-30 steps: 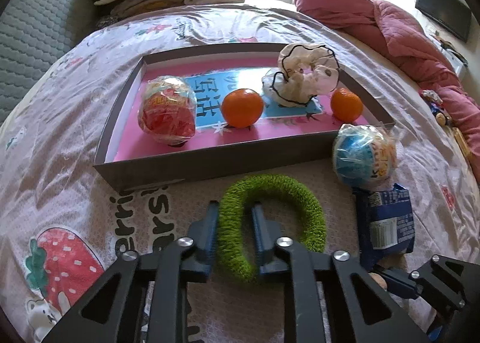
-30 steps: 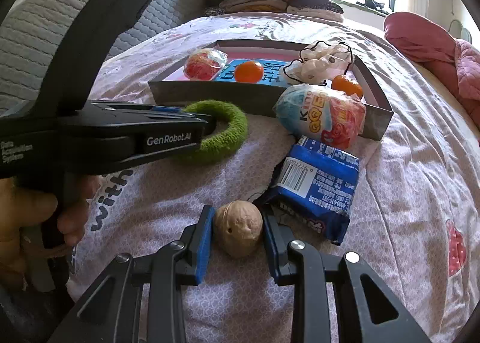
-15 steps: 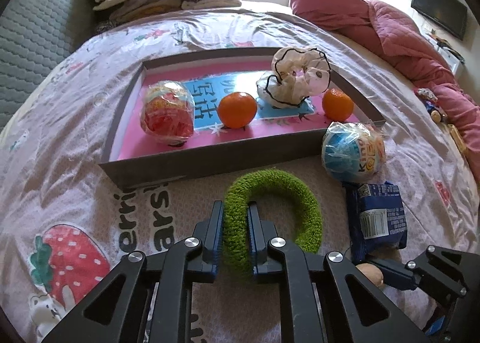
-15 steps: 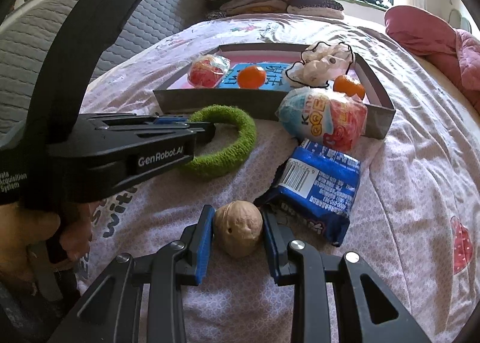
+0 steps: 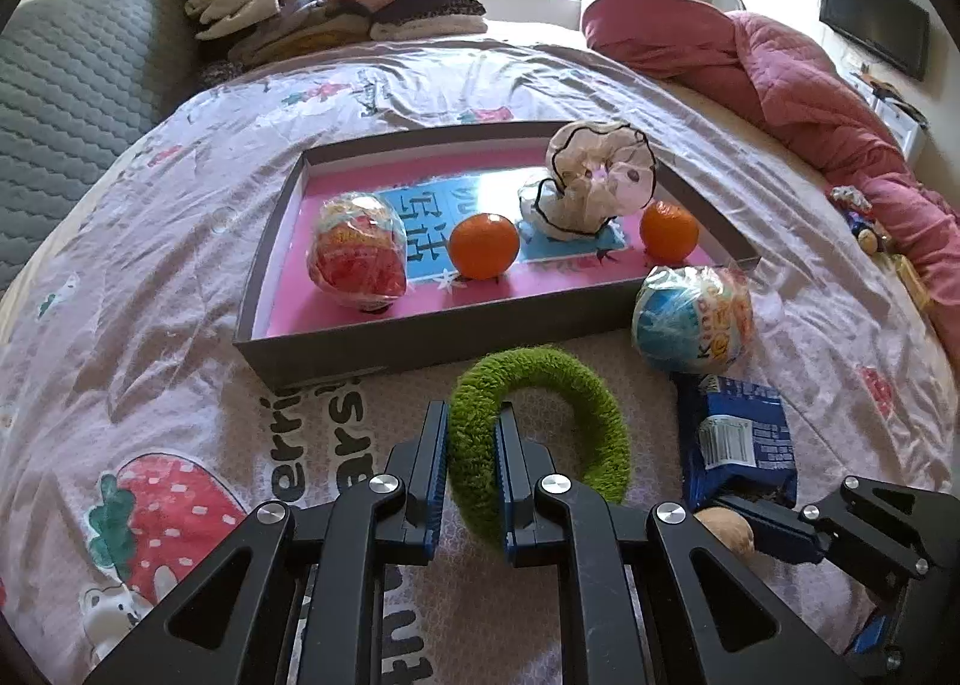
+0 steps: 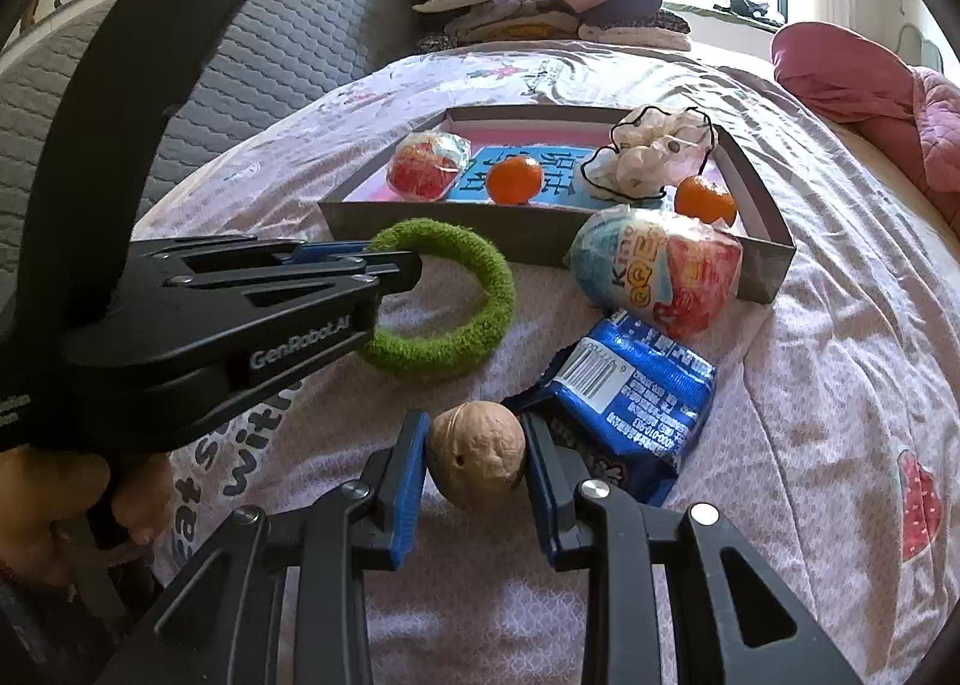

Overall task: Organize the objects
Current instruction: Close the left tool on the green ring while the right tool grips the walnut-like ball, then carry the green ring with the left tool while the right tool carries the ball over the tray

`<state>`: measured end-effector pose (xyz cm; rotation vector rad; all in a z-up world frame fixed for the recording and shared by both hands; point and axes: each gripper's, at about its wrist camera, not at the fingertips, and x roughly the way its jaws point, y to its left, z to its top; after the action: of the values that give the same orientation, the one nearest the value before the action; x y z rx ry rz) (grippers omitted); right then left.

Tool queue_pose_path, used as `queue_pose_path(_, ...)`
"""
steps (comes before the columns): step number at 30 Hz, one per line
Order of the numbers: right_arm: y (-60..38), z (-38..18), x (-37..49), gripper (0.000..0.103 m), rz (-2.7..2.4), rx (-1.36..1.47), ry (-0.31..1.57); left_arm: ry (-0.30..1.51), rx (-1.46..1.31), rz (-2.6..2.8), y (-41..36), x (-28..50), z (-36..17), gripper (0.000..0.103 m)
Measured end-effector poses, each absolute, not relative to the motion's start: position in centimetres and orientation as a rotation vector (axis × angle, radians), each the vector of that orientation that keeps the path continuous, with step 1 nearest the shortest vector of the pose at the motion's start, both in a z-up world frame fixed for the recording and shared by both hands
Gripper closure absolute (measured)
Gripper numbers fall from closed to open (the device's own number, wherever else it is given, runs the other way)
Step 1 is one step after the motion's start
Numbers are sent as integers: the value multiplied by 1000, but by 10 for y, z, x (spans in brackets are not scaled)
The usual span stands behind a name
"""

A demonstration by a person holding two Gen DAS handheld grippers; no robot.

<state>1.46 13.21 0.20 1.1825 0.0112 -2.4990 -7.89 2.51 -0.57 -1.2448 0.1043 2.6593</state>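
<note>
Left wrist view shows our left gripper (image 5: 471,445) clamped on the near-left part of the green fuzzy ring (image 5: 540,433), whose pile is squeezed thin between the two blue pads; its jaws have just been closing on it. That ring lies on the strawberry-print bedsheet (image 5: 150,385), just in front of the near wall of the grey tray (image 5: 420,340). Inside the tray we see a red foil-wrapped egg (image 5: 357,250) at the left end, a tangerine (image 5: 483,246) in the middle, a white scrunchie with black edging (image 5: 594,184) behind it to the right, and a second tangerine (image 5: 668,231) near the right wall. Outside the tray's near right corner sits a blue and red wrapped Kinder egg (image 5: 693,319), touching the tray wall, and nearer to us lies a blue snack packet (image 5: 741,445). In the right wrist view our right gripper (image 6: 477,457) is closed on a walnut (image 6: 477,457), both pads pressing its sides, with the walnut just beside the near-left corner of the snack packet. The left gripper crosses that view from the left, with our hand (image 6: 66,499) on its handle. Folded clothes (image 5: 336,1) are piled at the far end of the bed, and a pink quilt (image 5: 780,79) is bunched along its right edge.
</note>
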Motion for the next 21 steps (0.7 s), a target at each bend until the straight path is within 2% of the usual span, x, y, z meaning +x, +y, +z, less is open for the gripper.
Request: queue_pose_path(21,141,22,11,72,-2556,1089,-67,91,-1154,2714,16,-68,20,89)
